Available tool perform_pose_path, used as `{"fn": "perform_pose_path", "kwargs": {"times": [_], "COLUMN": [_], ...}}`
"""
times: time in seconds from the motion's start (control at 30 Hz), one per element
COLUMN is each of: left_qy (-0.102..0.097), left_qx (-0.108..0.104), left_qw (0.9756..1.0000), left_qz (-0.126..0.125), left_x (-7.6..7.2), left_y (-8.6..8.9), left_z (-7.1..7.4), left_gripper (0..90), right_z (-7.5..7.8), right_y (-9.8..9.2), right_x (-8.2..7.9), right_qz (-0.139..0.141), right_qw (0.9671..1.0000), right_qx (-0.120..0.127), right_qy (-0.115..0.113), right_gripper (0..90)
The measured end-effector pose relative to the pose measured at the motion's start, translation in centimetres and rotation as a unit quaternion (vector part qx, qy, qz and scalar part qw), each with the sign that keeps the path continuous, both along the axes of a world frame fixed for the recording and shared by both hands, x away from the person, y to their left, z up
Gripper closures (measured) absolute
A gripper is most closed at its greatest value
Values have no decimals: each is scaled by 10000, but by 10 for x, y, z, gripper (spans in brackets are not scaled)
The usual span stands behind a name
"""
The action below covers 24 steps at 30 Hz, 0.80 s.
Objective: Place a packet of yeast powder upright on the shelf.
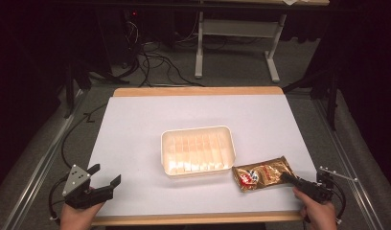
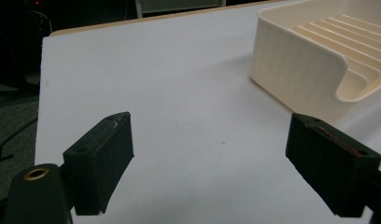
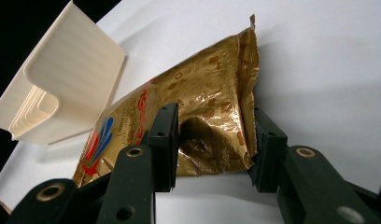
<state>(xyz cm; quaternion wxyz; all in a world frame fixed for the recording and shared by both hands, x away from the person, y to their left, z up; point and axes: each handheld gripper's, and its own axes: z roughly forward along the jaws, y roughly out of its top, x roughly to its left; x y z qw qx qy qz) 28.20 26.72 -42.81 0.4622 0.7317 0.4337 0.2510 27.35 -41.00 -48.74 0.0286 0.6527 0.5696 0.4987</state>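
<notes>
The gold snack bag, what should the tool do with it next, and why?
Probably squeeze shut on it. The right tool has its jaws either side of the gold snack bag's end, the foil buckling between them, but the grip looks loose. The bag lies on the table beside the cream tray, not in it.

The left gripper (image 2: 209, 161) had its two black jaws spread wide, one at seven o'clock and the other at four o'clock, with bare white table (image 2: 170, 84) between them. A cream ribbed tray (image 2: 296, 65) sat at two o'clock, apart from the jaws. Dark floor showed past the table's edge at nine o'clock
</notes>
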Motion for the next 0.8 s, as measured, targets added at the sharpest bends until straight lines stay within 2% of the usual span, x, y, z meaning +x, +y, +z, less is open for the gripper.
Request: {"fn": "perform_pose_path", "kwargs": {"times": [0.23, 0.47, 0.6, 0.8], "left_qy": [24, 31, -1, 20], "left_qx": [5, 21, 9, 25], "left_qw": [10000, 10000, 10000, 10000], "left_qz": [-23, -34, -21, -38], "left_x": [0, 0, -1, 0], "left_y": [-1, -2, -1, 0], "left_z": [-1, -1, 0, 0], "left_gripper": [156, 156, 156, 156], "right_z": [1, 2, 7, 16], "right_y": [1, 1, 2, 5], "right_x": [0, 0, -1, -3], "right_qz": [18, 72, 73, 127], "right_qw": [9998, 9997, 9993, 9975], "right_qx": [-174, -244, -343, -485], "right_qy": [-37, -24, -129, -495], "right_gripper": [699, 789, 865, 899]}}
